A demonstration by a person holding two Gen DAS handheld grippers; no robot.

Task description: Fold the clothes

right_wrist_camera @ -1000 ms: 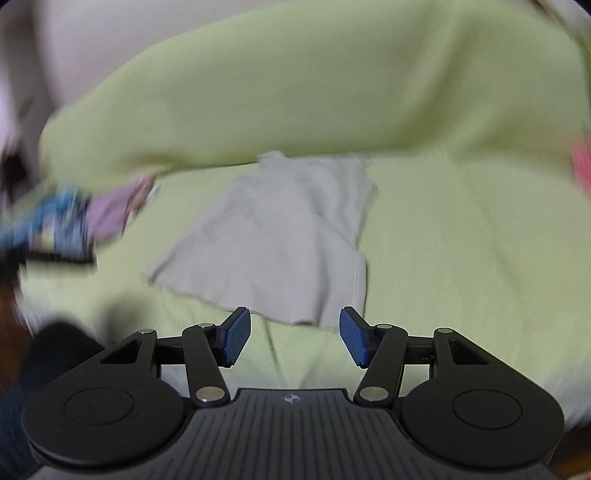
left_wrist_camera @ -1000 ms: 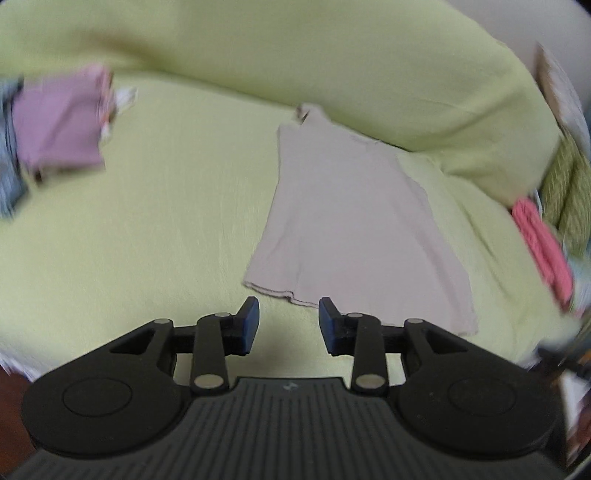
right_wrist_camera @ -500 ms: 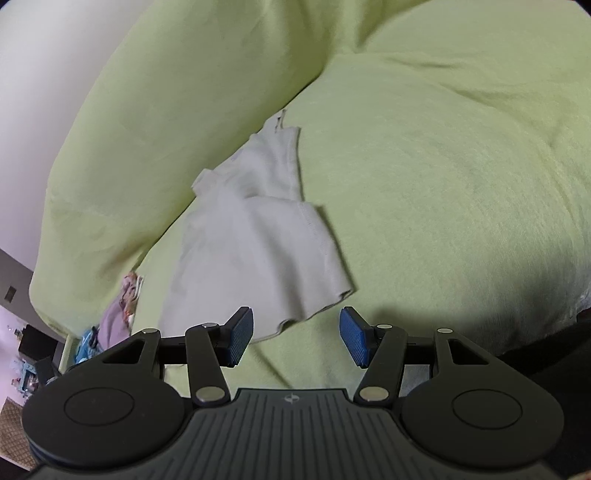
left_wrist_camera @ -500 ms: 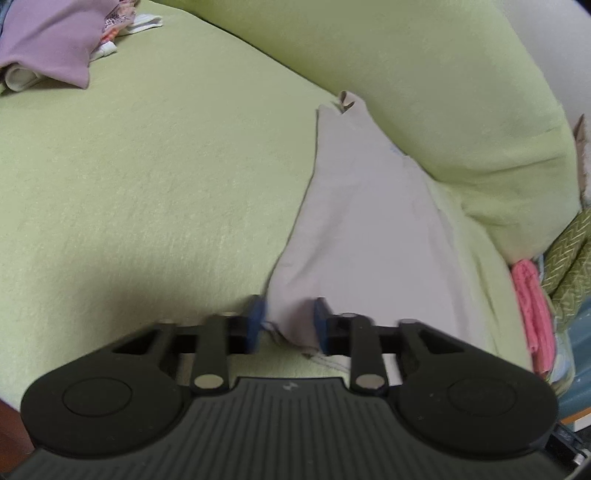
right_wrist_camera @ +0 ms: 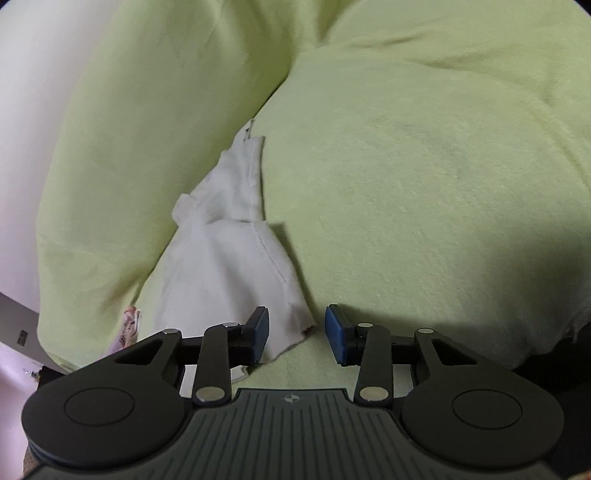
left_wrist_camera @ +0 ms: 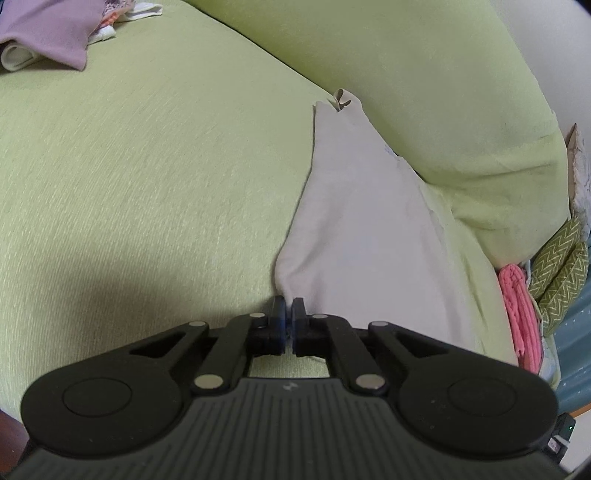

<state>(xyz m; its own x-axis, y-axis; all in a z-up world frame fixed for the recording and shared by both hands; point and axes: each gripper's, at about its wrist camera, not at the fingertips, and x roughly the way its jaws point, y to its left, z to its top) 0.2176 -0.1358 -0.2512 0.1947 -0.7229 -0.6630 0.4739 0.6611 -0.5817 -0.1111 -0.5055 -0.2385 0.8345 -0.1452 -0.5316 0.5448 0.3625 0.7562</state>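
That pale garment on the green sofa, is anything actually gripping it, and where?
The left gripper pinches the pale garment at its near hem corner; the right gripper is closing around the other corner, not yet pressing.

Left gripper fingers pinched together; right gripper fingers closing, apart.

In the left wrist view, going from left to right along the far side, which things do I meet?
Folded purple garment → pale beige garment → pink knitted cloth → green zigzag-patterned cushion.

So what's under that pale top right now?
The pale top lies on the green sofa cover, its far end against the back cushion. Anything beneath the cloth is hidden.
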